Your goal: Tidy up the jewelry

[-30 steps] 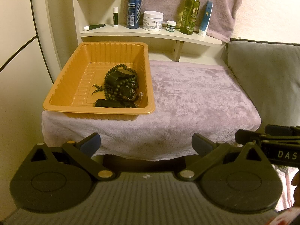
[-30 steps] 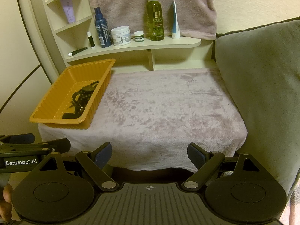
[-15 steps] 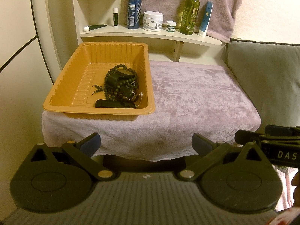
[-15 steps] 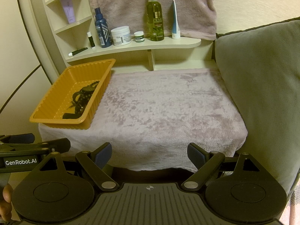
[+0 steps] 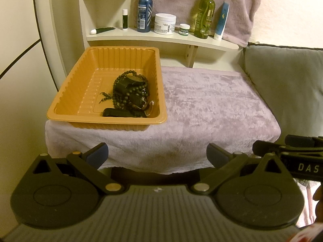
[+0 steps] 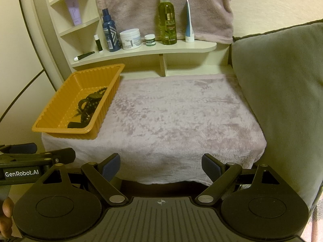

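The dark bead jewelry [image 5: 130, 92] is lying heaped in the orange tray [image 5: 68, 92], toward the tray's right wall and near rim. The tray is being carried at the front left corner of the towel-covered desk [image 5: 212, 109]. Nothing is being seen to differ from the earlier frames: jewelry, tray and both tools are being kept in place. The left tool [image 5: 157, 153] and the right tool [image 6: 160, 162] are being held released, short of the desk's front edge, with nothing between the fingers.
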### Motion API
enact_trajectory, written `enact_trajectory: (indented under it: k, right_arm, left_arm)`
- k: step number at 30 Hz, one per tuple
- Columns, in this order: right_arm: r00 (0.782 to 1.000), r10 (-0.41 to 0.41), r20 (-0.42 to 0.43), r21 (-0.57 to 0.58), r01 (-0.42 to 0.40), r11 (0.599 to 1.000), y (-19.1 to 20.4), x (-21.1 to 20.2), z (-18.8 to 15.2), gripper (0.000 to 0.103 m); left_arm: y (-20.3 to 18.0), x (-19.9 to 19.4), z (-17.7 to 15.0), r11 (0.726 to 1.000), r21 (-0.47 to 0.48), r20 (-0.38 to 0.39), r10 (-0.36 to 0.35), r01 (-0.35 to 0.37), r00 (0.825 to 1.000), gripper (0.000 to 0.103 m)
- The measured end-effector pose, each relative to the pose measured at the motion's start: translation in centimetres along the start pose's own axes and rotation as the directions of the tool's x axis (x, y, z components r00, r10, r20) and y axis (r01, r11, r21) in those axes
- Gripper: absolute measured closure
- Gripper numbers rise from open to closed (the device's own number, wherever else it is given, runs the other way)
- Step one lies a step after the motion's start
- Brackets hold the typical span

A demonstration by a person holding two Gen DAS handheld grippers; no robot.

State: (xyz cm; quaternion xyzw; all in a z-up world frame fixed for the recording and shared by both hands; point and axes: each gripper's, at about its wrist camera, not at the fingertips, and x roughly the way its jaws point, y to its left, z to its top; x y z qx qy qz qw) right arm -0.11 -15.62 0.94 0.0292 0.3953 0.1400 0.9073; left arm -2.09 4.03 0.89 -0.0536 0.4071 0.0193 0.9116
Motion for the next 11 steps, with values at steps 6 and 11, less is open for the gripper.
enact_trajectory:
  k: [6,11]
  right_arm:
    - [1.000,0.000,0.000,0.001,0.000,1.000,0.02,0.00,0.00,0.016]
    - [1.000,0.000,0.001,0.000,0.000,1.000,0.02,-0.01,-0.01,0.016]
  left_arm:
    - [-0.04,0.00,-0.13,1.000,0.002,0.003,0.002,-0.002,1.000,0.000]
    - [0.12,-0.37,0.03,1.000,0.002,0.029,0.013,-0.013,1.000,0.000]
